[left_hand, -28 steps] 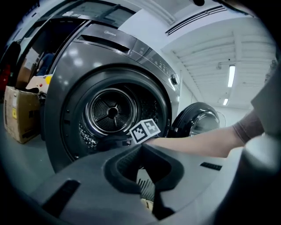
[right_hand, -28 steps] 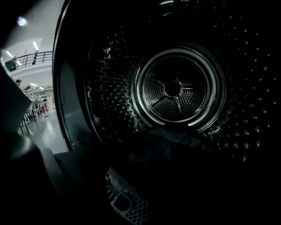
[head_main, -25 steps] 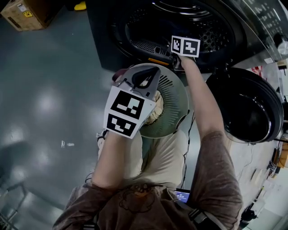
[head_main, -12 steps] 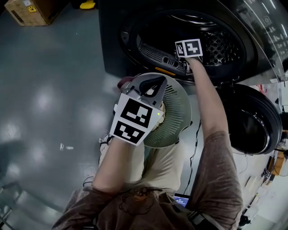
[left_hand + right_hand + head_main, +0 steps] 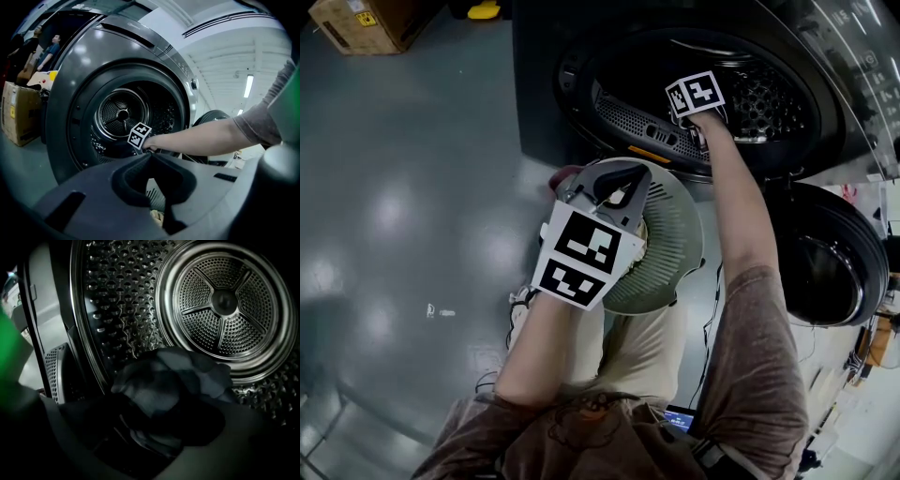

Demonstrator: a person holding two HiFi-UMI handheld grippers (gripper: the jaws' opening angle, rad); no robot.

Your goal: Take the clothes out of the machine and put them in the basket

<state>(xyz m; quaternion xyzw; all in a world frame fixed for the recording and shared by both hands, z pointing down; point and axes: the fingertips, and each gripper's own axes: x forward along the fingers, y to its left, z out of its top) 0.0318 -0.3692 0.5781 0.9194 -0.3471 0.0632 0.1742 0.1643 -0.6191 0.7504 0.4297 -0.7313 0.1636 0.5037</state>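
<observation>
Clothes [image 5: 187, 366] lie low in the drum [image 5: 225, 301], directly between the spread right tongs [image 5: 168, 416], which have just been closing; the left tongs [image 5: 150, 157], pressed together, hover above the basket [image 5: 675, 244].

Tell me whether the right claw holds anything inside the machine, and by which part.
Nothing is gripped yet. The right claw is open, its jaws have just been closing, with the dark clothes bundle between them.
</observation>
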